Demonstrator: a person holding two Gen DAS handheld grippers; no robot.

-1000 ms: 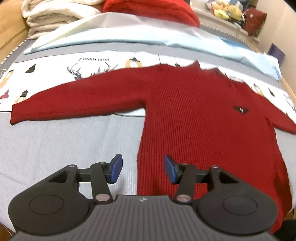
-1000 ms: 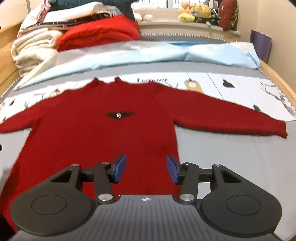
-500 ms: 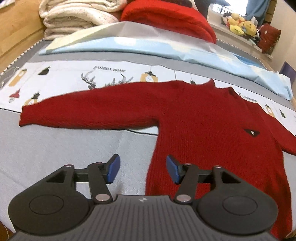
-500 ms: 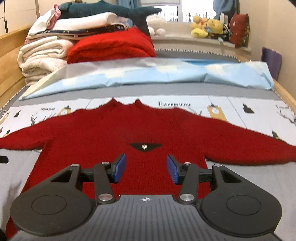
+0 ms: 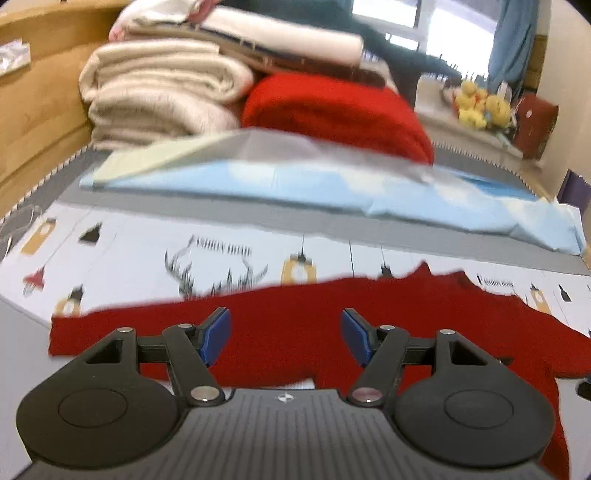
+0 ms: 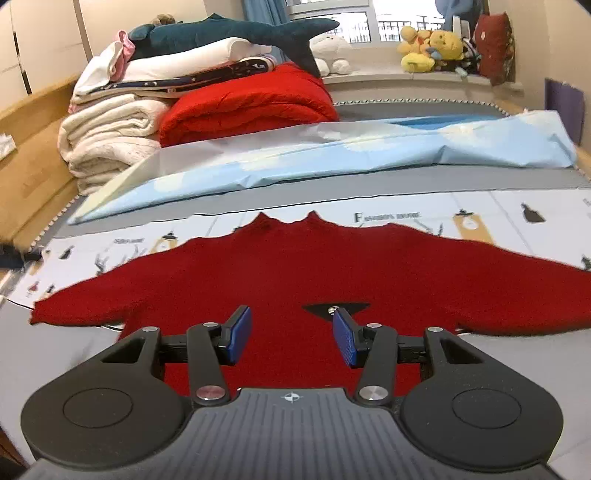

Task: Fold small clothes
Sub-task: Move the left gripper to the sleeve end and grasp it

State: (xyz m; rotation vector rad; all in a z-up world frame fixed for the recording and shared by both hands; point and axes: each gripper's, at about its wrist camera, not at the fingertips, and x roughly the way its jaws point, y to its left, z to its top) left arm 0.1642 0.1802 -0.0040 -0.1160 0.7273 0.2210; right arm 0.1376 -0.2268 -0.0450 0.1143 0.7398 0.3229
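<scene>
A small dark red knitted sweater (image 6: 295,269) lies flat and face up on the bed, both sleeves spread out sideways, a black triangular patch (image 6: 334,307) on its chest. In the left wrist view the same sweater (image 5: 295,325) shows its left sleeve reaching to a cuff (image 5: 61,334). My left gripper (image 5: 285,334) hangs above that sleeve near the armpit, its jaws opening with nothing between them. My right gripper (image 6: 291,338) hovers above the sweater's chest, open and empty, its right pad (image 6: 343,341) in line with the patch.
A printed white sheet (image 6: 480,218) lies under the sweater, with a light blue cover (image 6: 332,155) behind it. Folded cream blankets (image 6: 107,144), a red blanket (image 6: 251,107) and a plush shark (image 6: 229,35) are stacked at the back left. Soft toys (image 6: 432,50) sit on the windowsill.
The left gripper has risen and tilted up, so the sweater sits lower in its view, and its jaws have widened. The right gripper shifted left over the chest early on, then held still.
</scene>
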